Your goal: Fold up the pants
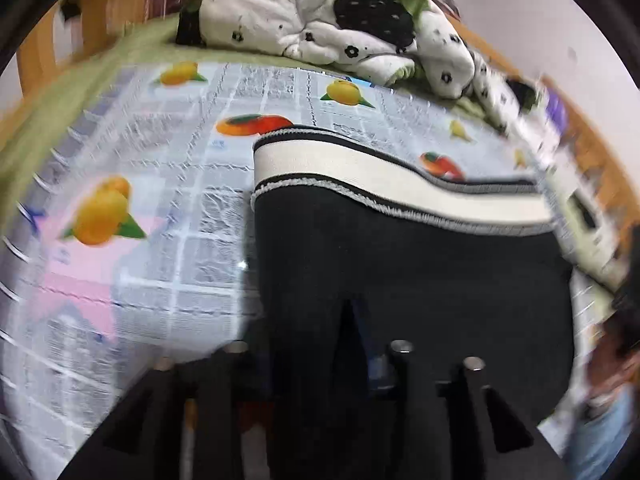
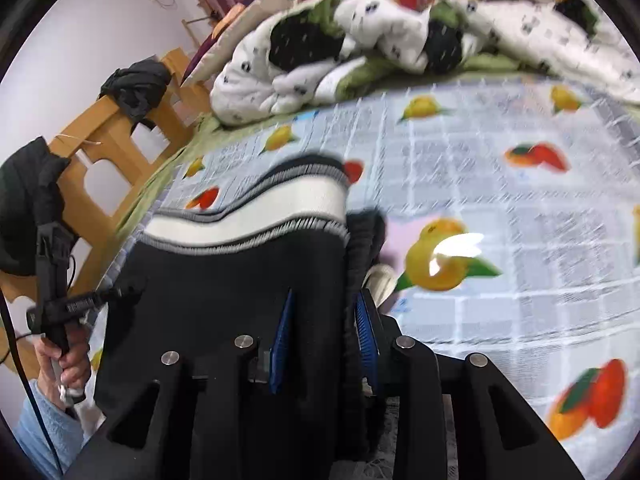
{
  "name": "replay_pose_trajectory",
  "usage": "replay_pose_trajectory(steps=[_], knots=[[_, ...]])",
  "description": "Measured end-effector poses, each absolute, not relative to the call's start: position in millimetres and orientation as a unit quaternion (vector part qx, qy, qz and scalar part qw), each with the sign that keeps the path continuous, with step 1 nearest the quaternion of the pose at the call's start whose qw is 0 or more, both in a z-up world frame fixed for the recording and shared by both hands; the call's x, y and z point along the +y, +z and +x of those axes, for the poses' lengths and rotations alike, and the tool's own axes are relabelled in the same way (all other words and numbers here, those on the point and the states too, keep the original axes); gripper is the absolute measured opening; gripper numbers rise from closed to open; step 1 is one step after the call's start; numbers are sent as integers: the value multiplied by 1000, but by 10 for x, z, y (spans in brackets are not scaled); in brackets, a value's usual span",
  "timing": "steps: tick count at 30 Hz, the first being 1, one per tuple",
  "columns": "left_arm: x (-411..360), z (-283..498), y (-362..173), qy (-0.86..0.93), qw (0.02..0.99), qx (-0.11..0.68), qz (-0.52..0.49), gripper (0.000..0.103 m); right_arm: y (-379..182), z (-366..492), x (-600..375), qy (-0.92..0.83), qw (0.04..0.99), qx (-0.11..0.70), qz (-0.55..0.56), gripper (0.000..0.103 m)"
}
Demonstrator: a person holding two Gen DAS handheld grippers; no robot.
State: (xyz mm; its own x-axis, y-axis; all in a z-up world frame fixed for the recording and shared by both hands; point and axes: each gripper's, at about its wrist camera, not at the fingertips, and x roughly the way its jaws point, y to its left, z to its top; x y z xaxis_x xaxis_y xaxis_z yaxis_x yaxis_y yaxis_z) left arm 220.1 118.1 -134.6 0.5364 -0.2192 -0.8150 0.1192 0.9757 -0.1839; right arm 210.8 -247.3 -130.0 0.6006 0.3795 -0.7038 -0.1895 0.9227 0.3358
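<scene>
The pants (image 1: 400,272) are black knit with a white waistband (image 1: 360,168) edged in black and grey. They hang lifted above the fruit-print sheet (image 1: 160,208). My left gripper (image 1: 320,340) is shut on one side of the black fabric, which covers its fingers. In the right wrist view my right gripper (image 2: 324,320) is shut on the other side of the pants (image 2: 224,280), with the fabric pinched between its blue pads (image 2: 284,328). The waistband (image 2: 260,208) arches above it. The left gripper (image 2: 100,296) shows at the left, held by a hand.
A crumpled white quilt with black flowers (image 1: 340,28) lies at the far end of the bed and shows in the right wrist view (image 2: 360,48) too. A wooden bed frame (image 2: 116,136) with dark clothes hung on it (image 2: 136,84) stands at the left.
</scene>
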Motion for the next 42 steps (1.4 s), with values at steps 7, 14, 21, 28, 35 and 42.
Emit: replay_pose_trajectory(steps=[7, 14, 21, 28, 35, 42], knots=[[1195, 1801, -1142, -81, 903, 422, -27, 71, -1212, 2451, -2352, 147, 882, 436, 107, 36], [1420, 1473, -998, -50, 918, 393, -11, 71, -1057, 2383, -2588, 193, 877, 409, 163, 13], [1182, 1729, -899, -67, 925, 371, -45, 71, -1249, 2395, -2473, 102, 896, 432, 24, 30], [523, 2555, -824, -95, 932, 350, 5, 71, -971, 2373, -2087, 138, 917, 374, 10, 31], [698, 3100, -1485, -73, 900, 427, -45, 76, -1494, 2831, -2013, 128, 905, 406, -27, 31], [749, 3083, -1571, -82, 896, 428, -80, 77, -1543, 2937, -1993, 132, 904, 407, -26, 31]])
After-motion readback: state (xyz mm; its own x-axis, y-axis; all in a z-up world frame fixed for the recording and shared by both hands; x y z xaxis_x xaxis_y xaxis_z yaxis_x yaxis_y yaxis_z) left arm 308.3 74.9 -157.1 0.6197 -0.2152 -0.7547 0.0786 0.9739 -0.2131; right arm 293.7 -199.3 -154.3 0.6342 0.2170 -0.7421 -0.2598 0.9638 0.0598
